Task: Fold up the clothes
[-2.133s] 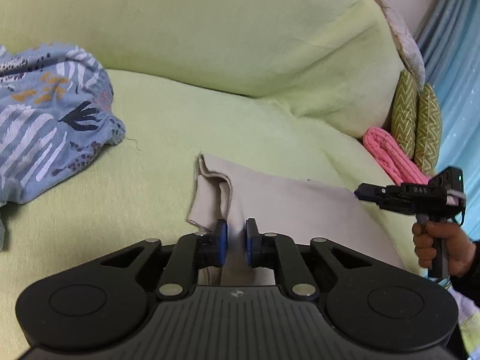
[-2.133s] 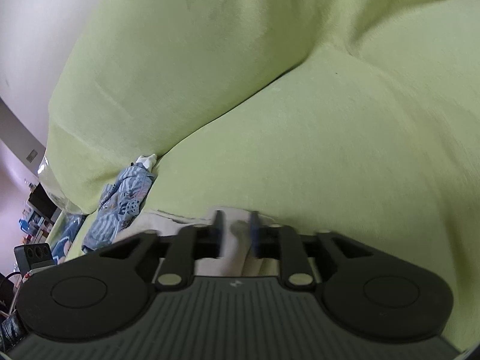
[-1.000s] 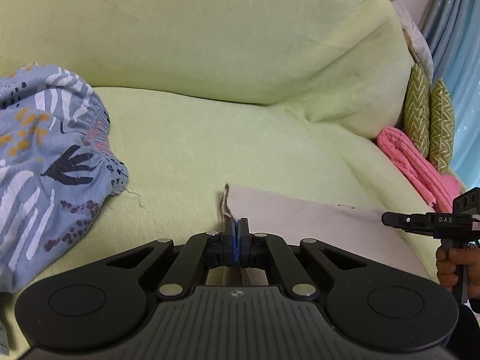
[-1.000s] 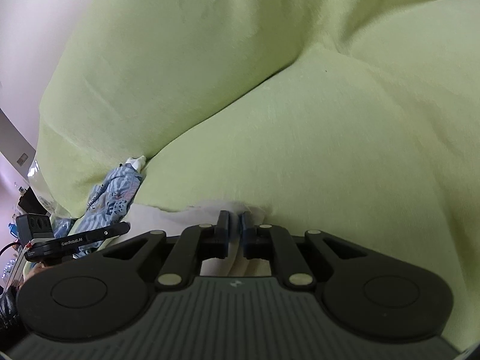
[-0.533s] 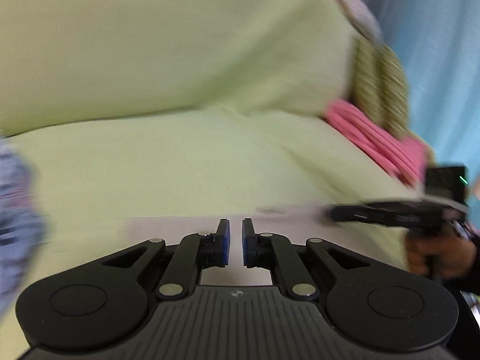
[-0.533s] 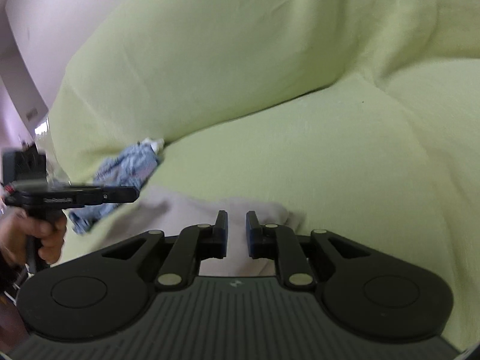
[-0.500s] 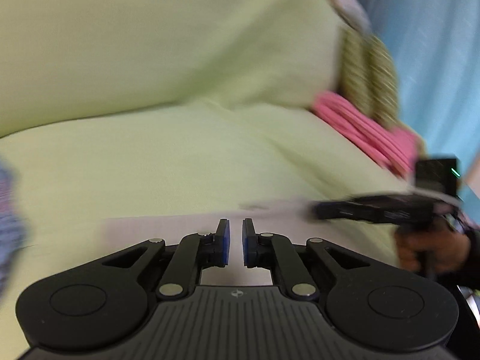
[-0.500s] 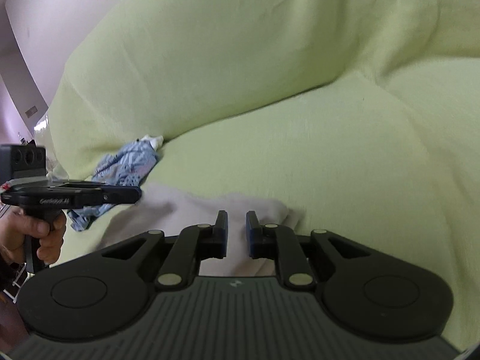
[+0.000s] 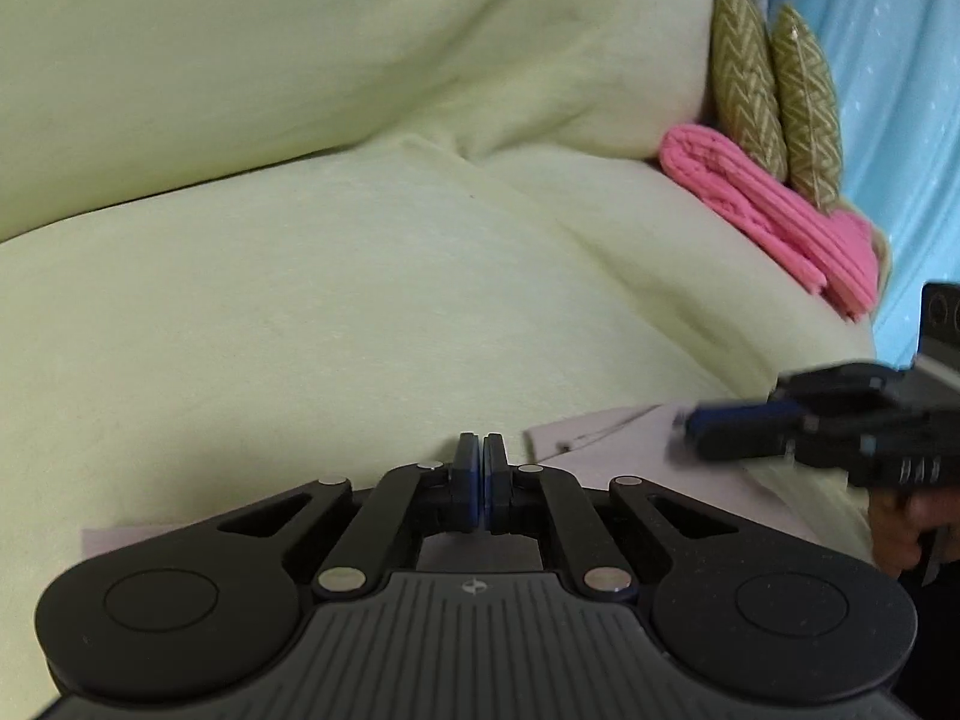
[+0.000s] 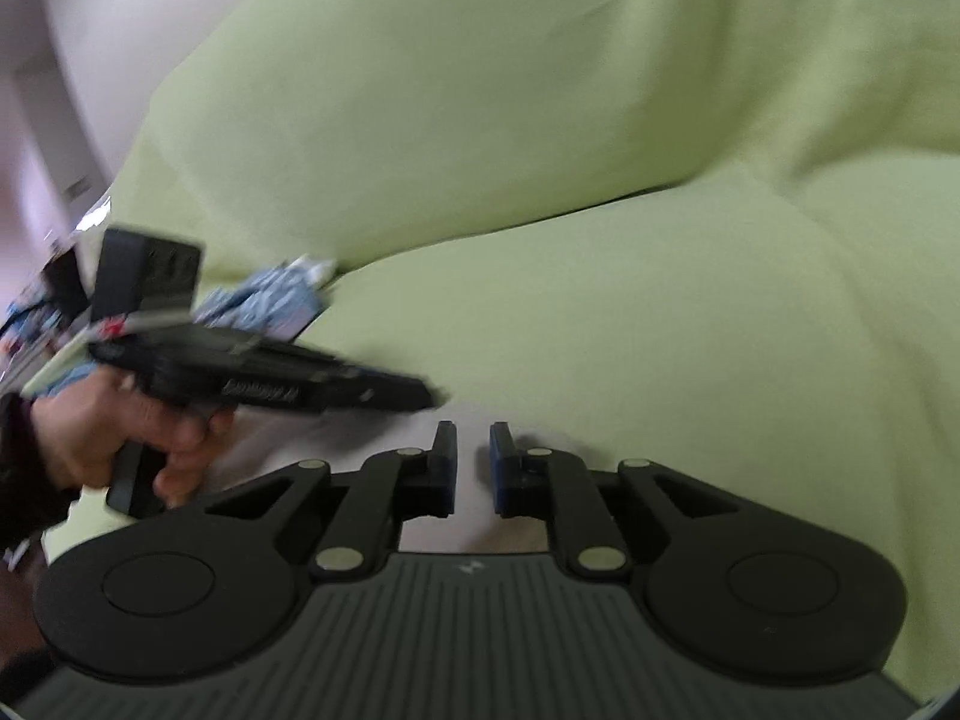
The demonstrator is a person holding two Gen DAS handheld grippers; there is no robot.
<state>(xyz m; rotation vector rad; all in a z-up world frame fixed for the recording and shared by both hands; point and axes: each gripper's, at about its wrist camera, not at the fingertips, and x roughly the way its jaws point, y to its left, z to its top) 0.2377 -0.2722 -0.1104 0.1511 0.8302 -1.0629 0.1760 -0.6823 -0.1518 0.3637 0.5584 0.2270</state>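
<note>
Green sofa (image 9: 372,300) carrying a beige cloth (image 9: 630,444) spread flat on its seat at 6 o'clock; pink towel (image 9: 774,216) at 2 o'clock. Left gripper (image 9: 481,450): jaws closed together, empty. Right gripper (image 10: 473,444): jaws narrowly parted above the cloth, holding nothing.

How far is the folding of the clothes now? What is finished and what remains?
Done, it seems: a pink cloth lies folded by the cushions. In hand: the beige cloth lies on the green sofa; the left hand-held gripper is shut, the right hand-held gripper open, neither clearly gripping it. Left: finishing the beige cloth, then the crumpled blue patterned garment.
</note>
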